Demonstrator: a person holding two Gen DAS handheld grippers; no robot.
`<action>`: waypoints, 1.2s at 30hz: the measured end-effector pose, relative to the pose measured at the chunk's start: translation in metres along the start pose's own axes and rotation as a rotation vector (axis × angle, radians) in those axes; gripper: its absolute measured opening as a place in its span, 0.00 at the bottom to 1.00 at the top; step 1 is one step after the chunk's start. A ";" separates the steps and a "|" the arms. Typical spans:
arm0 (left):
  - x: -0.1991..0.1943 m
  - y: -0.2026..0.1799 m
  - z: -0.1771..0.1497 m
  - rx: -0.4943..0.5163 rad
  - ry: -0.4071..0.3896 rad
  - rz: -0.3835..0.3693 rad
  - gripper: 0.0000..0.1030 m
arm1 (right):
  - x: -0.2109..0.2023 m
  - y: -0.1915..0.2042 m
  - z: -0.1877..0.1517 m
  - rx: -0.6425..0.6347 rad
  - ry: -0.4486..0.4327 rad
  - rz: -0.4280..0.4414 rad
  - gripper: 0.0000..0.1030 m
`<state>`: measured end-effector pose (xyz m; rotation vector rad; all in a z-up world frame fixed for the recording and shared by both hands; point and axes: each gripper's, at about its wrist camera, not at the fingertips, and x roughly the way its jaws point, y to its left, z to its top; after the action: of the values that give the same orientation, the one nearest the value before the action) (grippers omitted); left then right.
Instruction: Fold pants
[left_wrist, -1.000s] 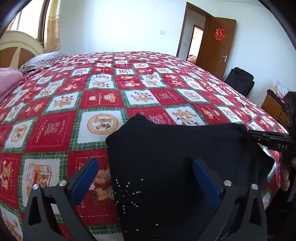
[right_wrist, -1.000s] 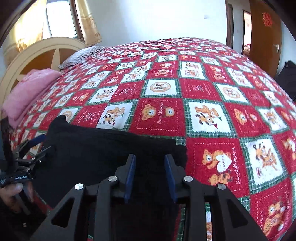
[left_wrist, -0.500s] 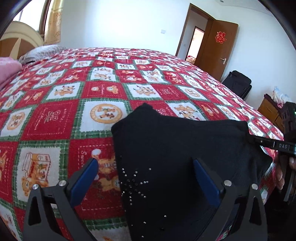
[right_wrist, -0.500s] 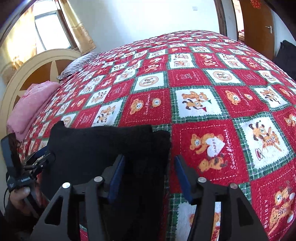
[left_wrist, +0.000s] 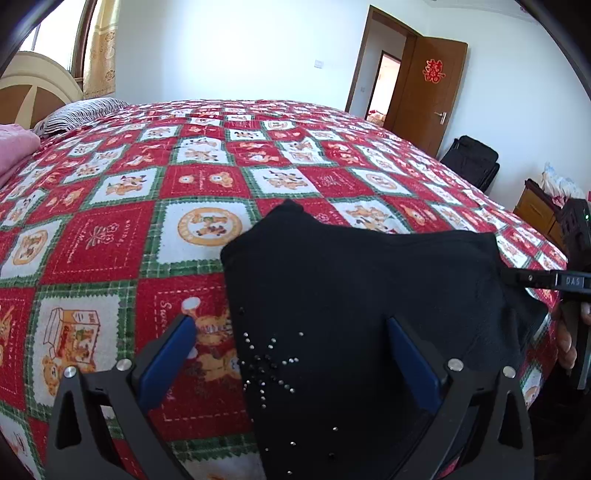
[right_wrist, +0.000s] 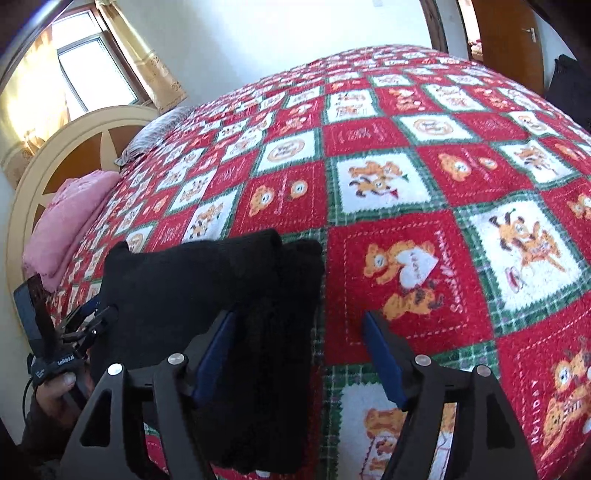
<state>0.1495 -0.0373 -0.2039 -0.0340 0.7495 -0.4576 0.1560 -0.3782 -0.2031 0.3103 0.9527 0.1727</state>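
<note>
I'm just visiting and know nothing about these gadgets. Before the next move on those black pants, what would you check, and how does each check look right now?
1. Black pants lying on the quilt: ok.
2. Right hand-held gripper let go: ok, jaws opening, pads off the cloth between them.
3. Left hand-held gripper free: ok, jaws wide, nothing pinched.
4. Fold edges lined up: not ok, one layer sticks out past the other in the right wrist view.
5. Fold finished: cannot tell, the near end is hidden.

- The left gripper (left_wrist: 288, 354) is pointing downward, its jaws standing wide apart.
- The right gripper (right_wrist: 299, 350) is angling down, jaws opening, pads pressing nothing.
</note>
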 end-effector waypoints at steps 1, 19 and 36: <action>0.000 0.001 -0.001 -0.003 -0.003 -0.005 1.00 | 0.000 0.000 -0.001 -0.003 0.001 0.003 0.70; 0.000 0.002 -0.004 -0.001 0.003 -0.048 1.00 | 0.009 -0.001 -0.008 0.059 0.017 0.164 0.51; -0.010 0.003 -0.007 -0.068 -0.004 -0.113 0.66 | 0.010 -0.011 -0.011 0.054 -0.014 0.219 0.48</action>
<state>0.1400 -0.0298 -0.2032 -0.1411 0.7620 -0.5390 0.1526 -0.3831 -0.2208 0.4655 0.9093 0.3453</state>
